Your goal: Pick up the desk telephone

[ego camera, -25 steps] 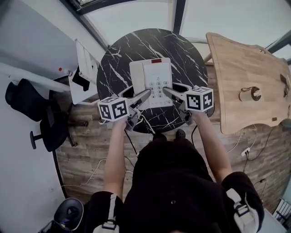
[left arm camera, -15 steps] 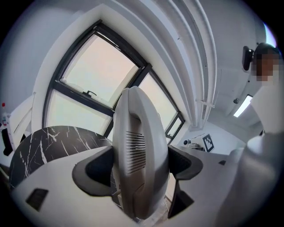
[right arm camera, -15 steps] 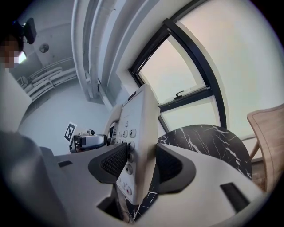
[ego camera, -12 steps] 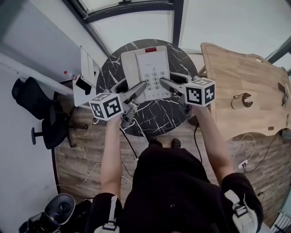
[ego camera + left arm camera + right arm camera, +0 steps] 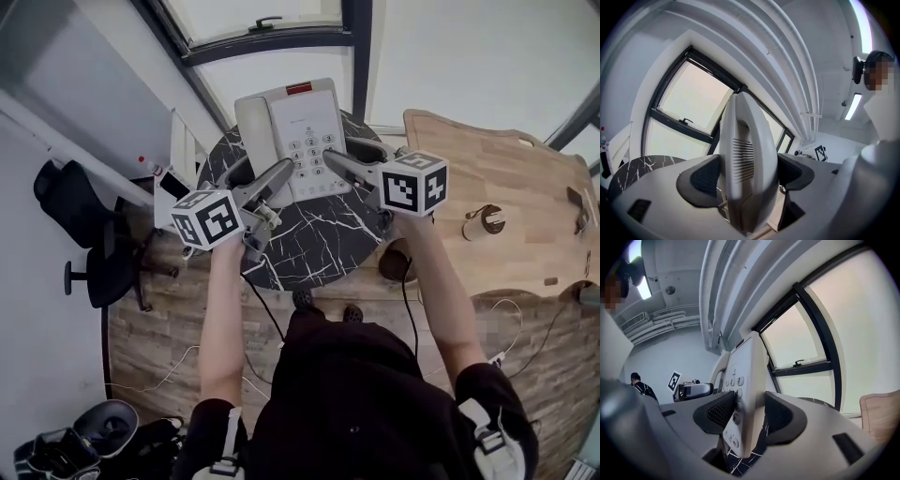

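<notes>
left gripper (image 5: 281, 174), head view: marker cube toward me, jaws clamped on the handset side of the phone (image 5: 292, 127). right gripper (image 5: 330, 159), same view: jaws clamped on the keypad side. phone: face up, carried between my two tools above the far part of the marble table (image 5: 309, 246), its top end past the rim and against the window (image 5: 281, 56). wooden table (image 5: 506, 178): to the right. chair (image 5: 89, 239): black, on the floor to the left.

left gripper view: left gripper (image 5: 749, 173) with both pads (image 5: 705, 174) pressed on the phone (image 5: 745, 136), which stands edge-on between them, slotted grille toward the camera. marble table (image 5: 642, 168): low at left, apart from the phone. window (image 5: 693, 103): behind.

right gripper view: right gripper (image 5: 750, 414) with both pads (image 5: 722, 411) pressed on the phone (image 5: 749, 366), edge-on, keys (image 5: 737, 380) facing left. my left gripper (image 5: 693, 390): across at the far side. marble table (image 5: 754, 453): below the phone. window (image 5: 820, 333): behind. wooden table (image 5: 880, 413): at the right edge.
</notes>
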A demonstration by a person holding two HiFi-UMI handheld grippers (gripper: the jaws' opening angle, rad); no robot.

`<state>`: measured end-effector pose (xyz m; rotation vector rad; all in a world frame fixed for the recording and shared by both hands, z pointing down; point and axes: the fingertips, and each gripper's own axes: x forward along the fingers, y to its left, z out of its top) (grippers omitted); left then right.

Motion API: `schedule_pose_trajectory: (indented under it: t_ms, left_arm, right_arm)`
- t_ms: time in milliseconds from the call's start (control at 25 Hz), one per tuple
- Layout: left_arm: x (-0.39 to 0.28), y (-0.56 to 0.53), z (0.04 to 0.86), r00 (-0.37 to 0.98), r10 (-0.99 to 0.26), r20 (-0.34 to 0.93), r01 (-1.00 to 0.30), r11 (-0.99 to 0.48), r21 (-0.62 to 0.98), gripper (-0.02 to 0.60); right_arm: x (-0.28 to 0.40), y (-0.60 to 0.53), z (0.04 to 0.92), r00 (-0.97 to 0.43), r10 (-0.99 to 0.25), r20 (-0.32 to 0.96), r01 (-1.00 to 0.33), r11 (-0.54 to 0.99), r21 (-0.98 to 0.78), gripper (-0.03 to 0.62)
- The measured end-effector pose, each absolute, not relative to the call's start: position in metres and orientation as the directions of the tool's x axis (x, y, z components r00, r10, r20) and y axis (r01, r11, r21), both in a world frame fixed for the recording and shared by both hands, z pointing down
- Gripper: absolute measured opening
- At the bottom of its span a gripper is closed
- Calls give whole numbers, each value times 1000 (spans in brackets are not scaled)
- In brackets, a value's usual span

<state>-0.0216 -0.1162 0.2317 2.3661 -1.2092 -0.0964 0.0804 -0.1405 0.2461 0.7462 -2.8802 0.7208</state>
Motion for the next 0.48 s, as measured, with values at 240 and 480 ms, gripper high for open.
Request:
schedule_pose_trajectory:
  t_ms: [240, 480]
  left_arm:
    - [-12, -108, 200, 596, -794, 122, -761, -510, 401, 391]
    - [-5, -97, 179, 588, -803, 101, -772, -519, 367, 391]
  right_arm:
    - [89, -135, 216, -887, -438, 145, -458, 799, -390, 219]
    - [96, -125, 196, -891, -443, 103, -447, 811, -378, 219]
